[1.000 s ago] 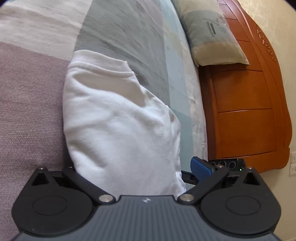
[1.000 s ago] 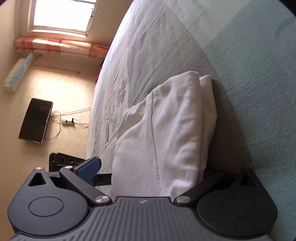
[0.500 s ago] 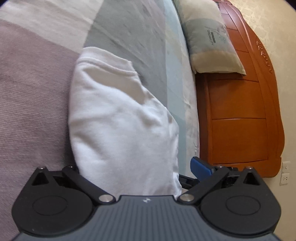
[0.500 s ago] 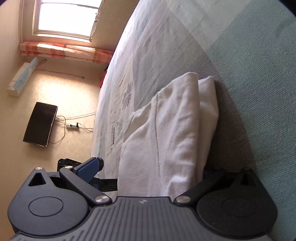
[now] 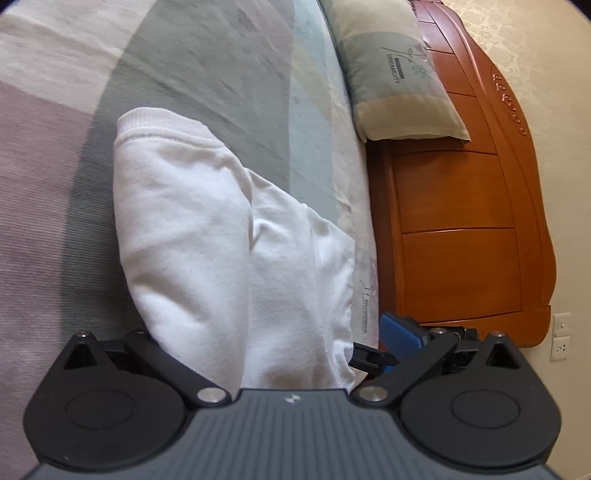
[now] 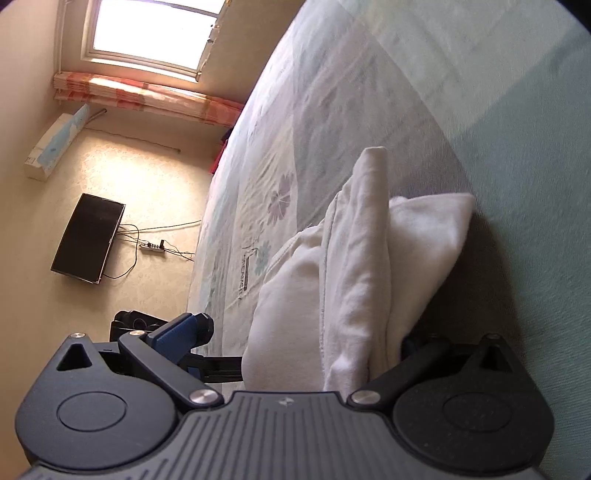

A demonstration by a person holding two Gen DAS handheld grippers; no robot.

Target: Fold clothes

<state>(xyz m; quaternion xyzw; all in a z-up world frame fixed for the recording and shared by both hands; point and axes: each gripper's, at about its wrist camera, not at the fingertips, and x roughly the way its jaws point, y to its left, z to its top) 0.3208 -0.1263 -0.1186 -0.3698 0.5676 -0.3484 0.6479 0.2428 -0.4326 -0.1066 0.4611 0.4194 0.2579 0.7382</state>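
Note:
A folded white garment (image 5: 207, 236) fills the middle of the left wrist view, ribbed hem at its far end, over the bed cover (image 5: 207, 74). My left gripper (image 5: 266, 343) is shut on its near end; the blue right finger (image 5: 400, 338) shows beside the cloth and the left finger is hidden behind it. The right wrist view has the same white garment (image 6: 354, 266) as a thick stack of layers. My right gripper (image 6: 306, 343) is shut on that stack, with its blue left finger (image 6: 181, 332) showing and the right finger in shadow under the cloth.
A pillow (image 5: 391, 70) leans on the orange wooden headboard (image 5: 461, 221), with a wall socket (image 5: 561, 336) beyond. In the right wrist view there are a window (image 6: 155, 33), a black panel (image 6: 88, 240) and a power strip with cables (image 6: 155, 245).
Both grippers keep their hold while the bundle shifts across the bed cover. The layers have splayed apart, and a second fold now shows in each view.

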